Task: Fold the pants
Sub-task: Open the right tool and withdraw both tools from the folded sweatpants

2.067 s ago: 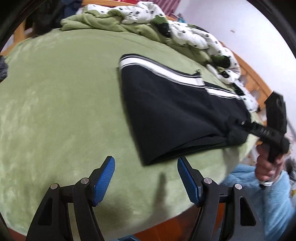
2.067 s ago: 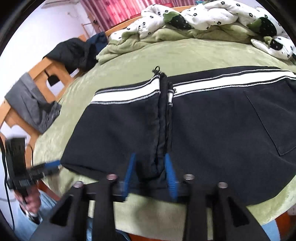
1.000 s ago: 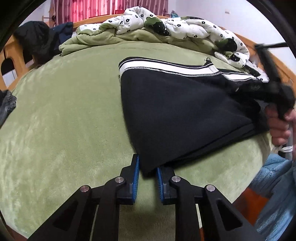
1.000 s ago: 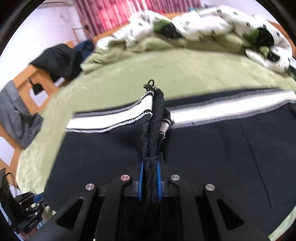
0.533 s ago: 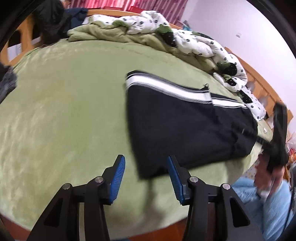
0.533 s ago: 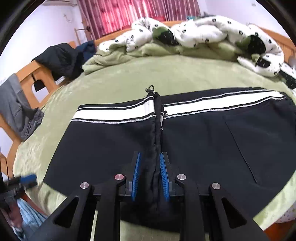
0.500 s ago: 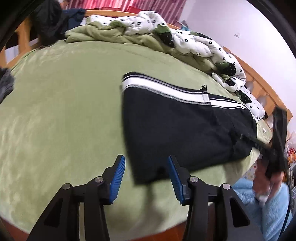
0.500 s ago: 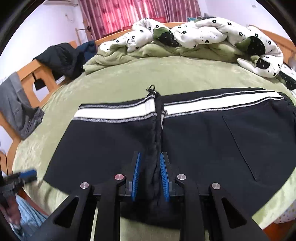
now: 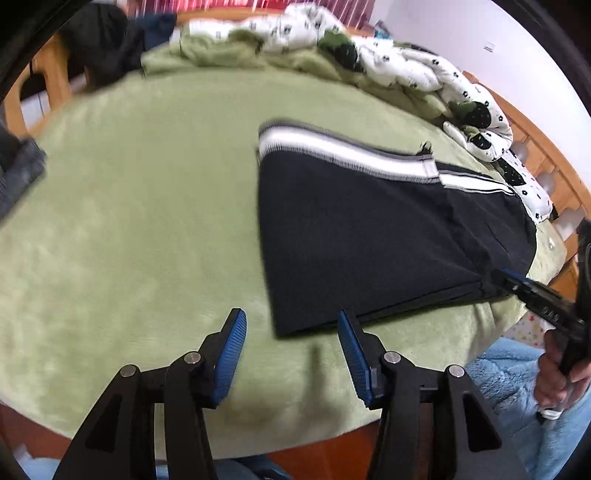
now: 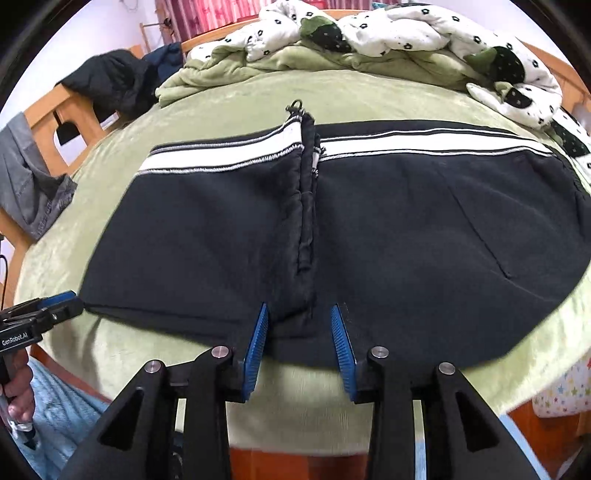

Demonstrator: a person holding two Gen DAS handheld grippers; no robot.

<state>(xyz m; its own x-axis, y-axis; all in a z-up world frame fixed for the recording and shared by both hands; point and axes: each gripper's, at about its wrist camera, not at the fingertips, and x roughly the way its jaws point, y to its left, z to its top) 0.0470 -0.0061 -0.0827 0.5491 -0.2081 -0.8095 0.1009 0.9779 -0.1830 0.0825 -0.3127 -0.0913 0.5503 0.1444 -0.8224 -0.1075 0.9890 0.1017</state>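
Note:
Black pants (image 10: 388, 229) with a white striped band lie folded flat on the green bed cover (image 10: 236, 103); they also show in the left wrist view (image 9: 354, 229). My right gripper (image 10: 300, 334) is open at the near edge, its blue pads either side of the bunched middle fold (image 10: 304, 206), not clamping it. My left gripper (image 9: 291, 332) is open just short of the pants' near left corner. The right gripper also shows in the left wrist view (image 9: 517, 284). The left gripper shows in the right wrist view (image 10: 59, 302).
A white spotted quilt (image 10: 388, 33) and a green blanket (image 10: 229, 70) are heaped at the far side. Dark clothes (image 10: 110, 85) and a grey garment (image 10: 26, 184) hang on the wooden bed frame (image 10: 74, 110) at left. The person's blue-clad legs (image 9: 509, 384) are by the edge.
The right gripper has opened and let go of the pants' middle fold. The left gripper, shut on the corner a second ago, stays open just short of it.

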